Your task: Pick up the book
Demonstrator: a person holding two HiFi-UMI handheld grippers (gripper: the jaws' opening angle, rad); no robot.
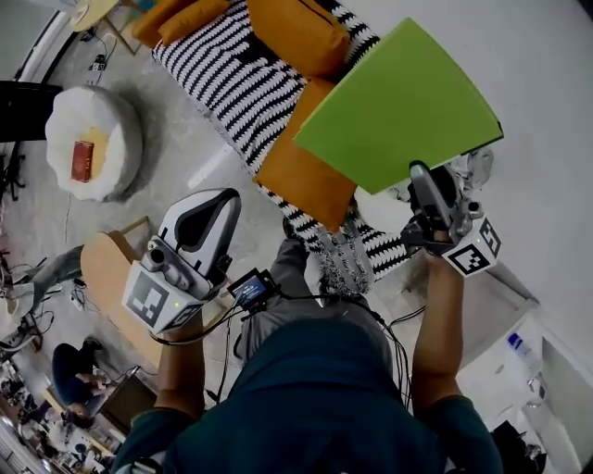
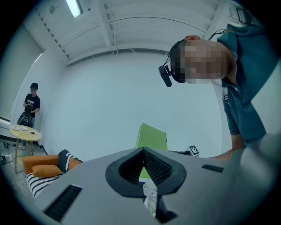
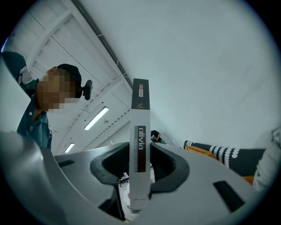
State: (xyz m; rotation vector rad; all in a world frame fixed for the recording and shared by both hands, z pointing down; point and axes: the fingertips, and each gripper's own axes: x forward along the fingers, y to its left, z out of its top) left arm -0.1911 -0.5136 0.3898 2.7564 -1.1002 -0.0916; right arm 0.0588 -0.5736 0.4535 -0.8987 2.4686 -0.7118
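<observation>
Now the right gripper [image 1: 419, 176] clamps the green book [image 1: 398, 102] by its spine: book aloft, off every surface, standing straight out from the jaws. The left gripper [image 1: 215, 205], pinched shut and empty, is farther off.

A sofa [image 1: 232, 83] with a black-and-white striped cover stands along the white wall. Orange cushions [image 1: 298, 35] are piled at its far end, and one more orange cushion [image 1: 306, 180] lies nearer on the stripes. A crumpled pale cloth [image 1: 345, 261] rests at the cover's near edge. Well apart from the sofa, on the grey floor [image 1: 176, 139], sits a round white pouf [image 1: 111, 120] with a small red box [image 1: 82, 160] on top. In the left gripper view a small round side table [image 2: 25, 131] carrying plates stands beside the sofa's end, and a person in a dark shirt [image 2: 31, 103] stands just behind it. A long ceiling lamp [image 2: 74, 6] glows overhead.
</observation>
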